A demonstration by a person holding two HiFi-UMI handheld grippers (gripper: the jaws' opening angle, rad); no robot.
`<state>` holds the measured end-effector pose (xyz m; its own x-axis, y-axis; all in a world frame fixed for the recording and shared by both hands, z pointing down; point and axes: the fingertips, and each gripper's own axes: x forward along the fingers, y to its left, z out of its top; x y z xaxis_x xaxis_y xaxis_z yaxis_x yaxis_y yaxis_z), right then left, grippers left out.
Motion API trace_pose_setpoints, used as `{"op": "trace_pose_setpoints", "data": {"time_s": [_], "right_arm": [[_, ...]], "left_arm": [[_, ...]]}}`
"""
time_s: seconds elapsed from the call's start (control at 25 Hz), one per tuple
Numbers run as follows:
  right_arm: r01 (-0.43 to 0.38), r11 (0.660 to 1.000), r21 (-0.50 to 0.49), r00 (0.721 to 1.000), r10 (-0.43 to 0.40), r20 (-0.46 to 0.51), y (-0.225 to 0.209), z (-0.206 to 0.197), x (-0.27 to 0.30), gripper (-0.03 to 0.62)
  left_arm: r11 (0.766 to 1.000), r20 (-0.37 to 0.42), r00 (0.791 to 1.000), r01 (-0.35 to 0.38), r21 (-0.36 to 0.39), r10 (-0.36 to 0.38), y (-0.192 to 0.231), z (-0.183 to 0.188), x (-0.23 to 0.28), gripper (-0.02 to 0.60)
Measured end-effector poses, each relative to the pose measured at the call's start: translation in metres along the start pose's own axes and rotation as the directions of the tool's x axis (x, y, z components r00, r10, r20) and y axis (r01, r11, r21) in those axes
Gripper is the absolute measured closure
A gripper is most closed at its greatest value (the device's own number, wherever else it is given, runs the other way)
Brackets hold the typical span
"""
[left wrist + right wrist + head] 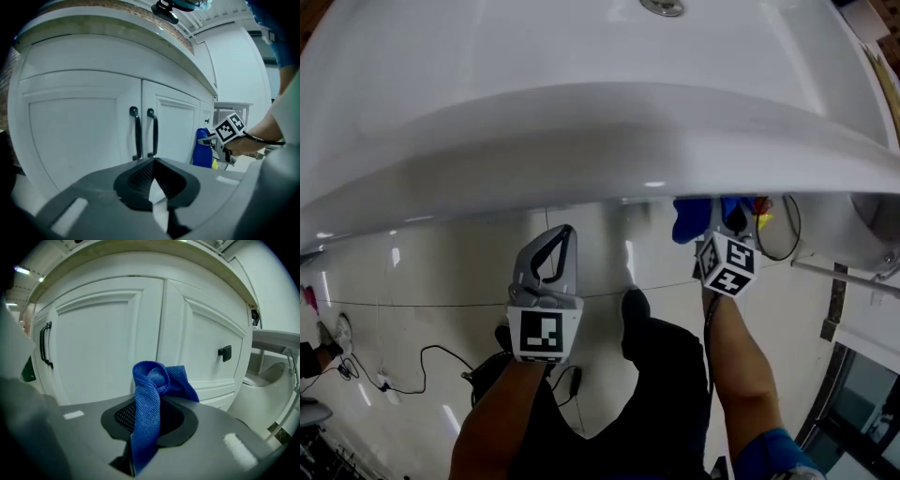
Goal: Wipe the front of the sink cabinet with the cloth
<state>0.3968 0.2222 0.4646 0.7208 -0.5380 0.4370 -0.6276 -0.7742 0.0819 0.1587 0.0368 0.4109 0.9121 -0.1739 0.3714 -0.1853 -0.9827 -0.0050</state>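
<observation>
The right gripper (pixel 149 405) is clamped on the blue cloth (pixel 151 380), which runs up between its jaws and bunches in a loose fold above the tips. The cloth is held low in front of the white cabinet (pixel 75 136), before the right-hand doors, near the seam between 2 of them; whether it touches the panel cannot be told. A small black knob (pixel 224 353) sits on the door further right.

The left gripper (pixel 153 161) has its jaws together with nothing between them (only pale surface shows through a thin slit below the tips). It points at the 2 black handles (pixel 136 133) where the middle doors meet, well apart from them.

From above, the white sink (pixel 581 56) overhangs both grippers, and the cloth shows just under its rim.
</observation>
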Motion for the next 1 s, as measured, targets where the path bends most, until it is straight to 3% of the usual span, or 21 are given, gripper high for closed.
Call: {"op": "trace_pose_setpoints", "data": {"time_s": [0.16, 0.36, 0.64, 0.72, 0.88, 1.0], "right_arm": [[-0.066, 0.998, 0.002, 0.998, 0.066, 0.012, 0.044, -0.009, -0.007, 0.507], [-0.247, 0.965, -0.089, 0.966, 0.252, 0.054, 0.134, -0.003, -0.013, 0.507], [-0.509, 0.848, -0.147, 0.844, 0.525, 0.106, 0.239, 0.009, -0.032, 0.508], [-0.549, 0.82, -0.16, 0.812, 0.569, 0.128, 0.264, 0.009, -0.034, 0.508], [-0.583, 0.777, -0.236, 0.76, 0.625, 0.18, 0.314, 0.009, -0.044, 0.508], [-0.61, 0.749, -0.259, 0.716, 0.661, 0.224, 0.341, 0.022, -0.051, 0.508]], "left_arm": [[0.998, 0.018, 0.998, -0.063, -0.029, 0.064, 0.029, -0.02, -0.019, 0.578], [0.986, 0.052, 0.987, -0.148, -0.08, 0.152, 0.076, -0.047, -0.036, 0.578], [0.956, 0.115, 0.956, -0.254, -0.145, 0.271, 0.125, -0.069, -0.043, 0.578], [0.96, 0.134, 0.955, -0.247, -0.135, 0.265, 0.134, -0.072, -0.041, 0.578], [0.976, 0.186, 0.959, -0.218, -0.011, 0.216, 0.156, -0.064, -0.05, 0.578], [0.972, 0.192, 0.953, -0.233, -0.035, 0.235, 0.168, -0.069, -0.06, 0.578]]}}
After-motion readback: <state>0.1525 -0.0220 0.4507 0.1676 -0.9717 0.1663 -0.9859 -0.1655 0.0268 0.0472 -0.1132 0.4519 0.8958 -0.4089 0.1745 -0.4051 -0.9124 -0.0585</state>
